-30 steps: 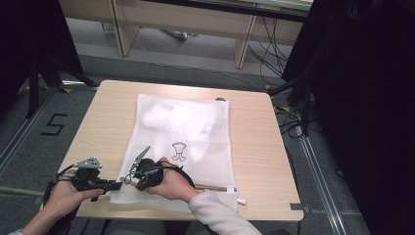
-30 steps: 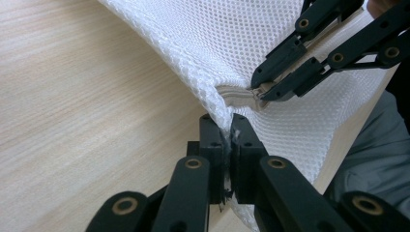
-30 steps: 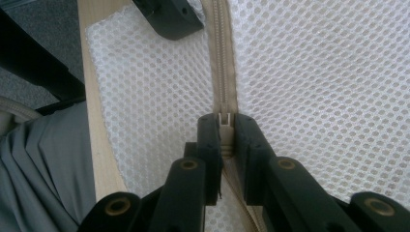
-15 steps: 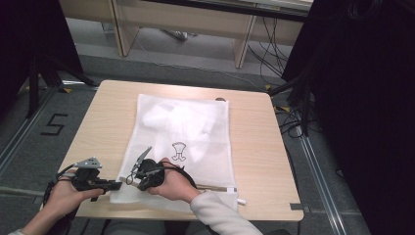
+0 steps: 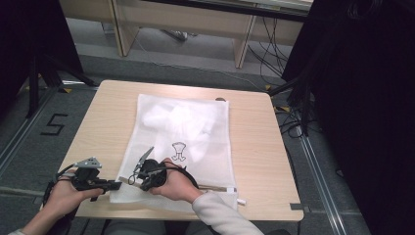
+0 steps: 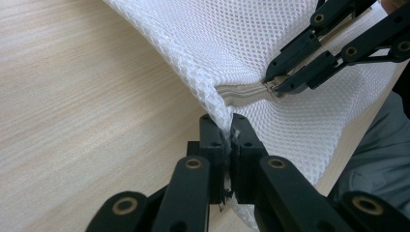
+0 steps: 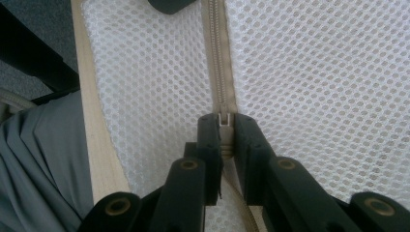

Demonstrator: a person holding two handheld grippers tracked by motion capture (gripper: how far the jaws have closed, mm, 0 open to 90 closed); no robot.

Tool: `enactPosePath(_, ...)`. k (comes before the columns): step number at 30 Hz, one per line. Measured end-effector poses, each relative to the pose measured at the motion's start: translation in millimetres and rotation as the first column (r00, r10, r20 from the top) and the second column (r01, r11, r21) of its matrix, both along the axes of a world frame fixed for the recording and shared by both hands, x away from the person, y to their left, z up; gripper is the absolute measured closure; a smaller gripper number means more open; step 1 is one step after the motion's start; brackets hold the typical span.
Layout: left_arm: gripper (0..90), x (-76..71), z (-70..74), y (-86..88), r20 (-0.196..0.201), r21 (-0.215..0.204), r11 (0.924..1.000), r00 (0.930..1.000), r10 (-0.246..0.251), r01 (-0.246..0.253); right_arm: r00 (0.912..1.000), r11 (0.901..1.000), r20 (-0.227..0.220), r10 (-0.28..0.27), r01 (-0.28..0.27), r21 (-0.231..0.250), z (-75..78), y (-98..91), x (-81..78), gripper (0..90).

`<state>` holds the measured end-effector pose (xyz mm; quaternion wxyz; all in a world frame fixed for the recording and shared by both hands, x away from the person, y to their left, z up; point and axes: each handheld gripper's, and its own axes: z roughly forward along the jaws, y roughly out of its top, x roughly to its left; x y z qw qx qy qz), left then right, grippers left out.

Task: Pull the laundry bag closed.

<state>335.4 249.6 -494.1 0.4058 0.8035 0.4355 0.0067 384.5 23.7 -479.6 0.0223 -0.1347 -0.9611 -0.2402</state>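
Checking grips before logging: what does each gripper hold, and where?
Left gripper: mesh bag corner edge. Right gripper: its zipper pull.

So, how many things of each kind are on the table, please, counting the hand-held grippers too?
Mesh laundry bag: 1
Hand-held gripper: 2, left hand-held gripper and right hand-held gripper
Total: 3

A light wood-grain worktop (image 5: 254, 147) stands on grey carpeted floor (image 5: 161, 63). Beyond it sits pale wooden furniture (image 5: 181, 19) with cables (image 5: 274, 44) trailing beneath. A black "5" (image 5: 54, 125) marks the floor at left, metal floor rails (image 5: 318, 166) run alongside, and black drapes (image 5: 362, 107) hang at right.
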Motion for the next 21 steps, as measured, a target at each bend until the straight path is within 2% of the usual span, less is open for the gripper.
enactPosePath(6, 85.3, 0.2, -0.2, 1.0, 0.002, 0.006, 1.0000, 1.0000, 0.006, -0.006, 1.0000, 0.9999, 0.001, -0.001, 0.001, -0.012, 0.4, -1.8, 0.0, 82.4)
enactPosePath(9, 85.2, 0.0, -1.9, 0.1, 0.013, -0.009, 0.9998, 0.9998, 0.018, -0.018, 1.0000, 0.9999, 0.006, 0.001, -0.001, -0.013, -0.6, -3.8, 0.6, 82.4)
enactPosePath(10, 85.3, 0.1, -1.9, 0.0, 0.013, -0.008, 0.9998, 0.9998, 0.017, -0.017, 1.0000, 1.0000, 0.004, 0.005, -0.005, -0.006, -1.0, -4.1, 0.9, 82.4)
enactPosePath(11, 85.2, 0.4, -0.6, 0.9, 0.001, 0.011, 0.9999, 1.0000, 0.007, -0.007, 1.0000, 0.9999, 0.005, 0.006, -0.006, -0.010, -0.4, -4.4, 1.0, 82.4)
enactPosePath(13, 85.2, 0.1, -2.2, 0.1, 0.013, -0.010, 0.9998, 0.9997, 0.019, -0.019, 1.0000, 0.9999, 0.001, -0.004, 0.004, -0.016, 0.5, -4.9, 0.3, 82.4)
enactPosePath(16, 85.2, 0.1, -2.1, 0.0, 0.013, -0.008, 0.9998, 0.9998, 0.017, -0.016, 1.0000, 0.9999, 0.004, 0.003, -0.003, -0.014, 0.3, -5.1, 0.9, 82.3)
enactPosePath(18, 85.2, 0.0, -2.3, -0.1, 0.011, -0.007, 0.9998, 0.9998, 0.016, -0.016, 1.0000, 0.9999, 0.002, 0.005, -0.004, -0.011, 0.2, -5.4, 0.8, 82.4)
enactPosePath(19, 85.2, -0.1, -1.0, 0.4, 0.002, 0.013, 0.9998, 0.9999, 0.012, -0.012, 1.0000, 0.9999, -0.001, -0.001, 0.001, -0.016, 0.6, -5.7, 0.5, 82.4)
enactPosePath(21, 85.2, 0.2, -1.2, 0.5, -0.002, 0.007, 0.9999, 1.0000, 0.008, -0.008, 1.0000, 0.9997, 0.000, -0.006, 0.006, -0.022, 0.8, -6.4, 0.2, 82.4)
